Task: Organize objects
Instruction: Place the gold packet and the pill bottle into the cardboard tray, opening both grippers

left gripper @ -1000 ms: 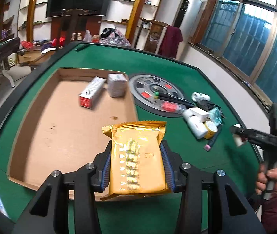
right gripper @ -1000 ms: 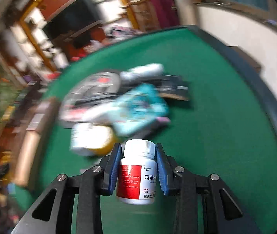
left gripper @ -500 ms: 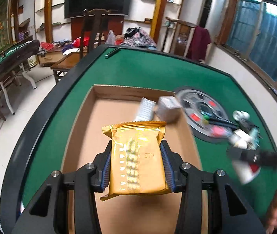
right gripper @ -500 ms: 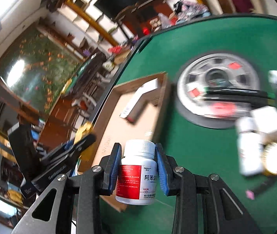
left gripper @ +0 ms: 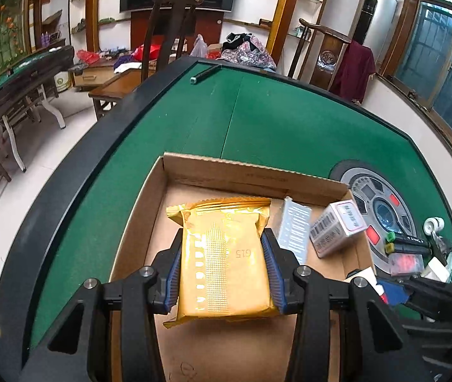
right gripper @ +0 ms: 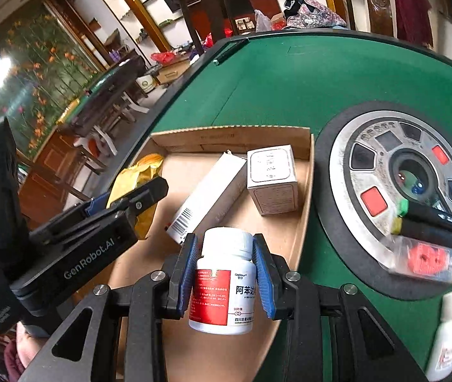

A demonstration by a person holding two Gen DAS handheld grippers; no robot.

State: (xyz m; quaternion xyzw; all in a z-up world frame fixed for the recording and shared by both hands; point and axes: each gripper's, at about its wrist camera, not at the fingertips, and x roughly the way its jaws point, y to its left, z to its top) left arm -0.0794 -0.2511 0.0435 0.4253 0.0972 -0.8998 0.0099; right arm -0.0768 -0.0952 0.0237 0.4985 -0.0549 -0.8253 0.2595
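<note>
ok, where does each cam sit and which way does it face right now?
Left wrist: rides the left gripper, angled down into the cardboard tray; own fingers clamp the gold packet.
Right wrist: rides the right gripper, angled down at the tray's near right corner; own fingers clamp the pill bottle; left gripper at left.
Shared: tray, its white box, round grey disc.

- The left wrist view looks steeply down along the left tongs [left gripper: 226,264] from close above the shallow brown cardboard tray [left gripper: 248,172], whose far wall lies just ahead of the tips on the round green felt desk [left gripper: 289,127].
- The right wrist view looks down along the right tongs [right gripper: 226,273] over the tray's right edge [right gripper: 305,197]; the left tongs [right gripper: 136,197] show at its left.
- Both views share the tray, the grey round centre disc [left gripper: 382,210] [right gripper: 394,165] right of the tongs, and the room beyond.
</note>
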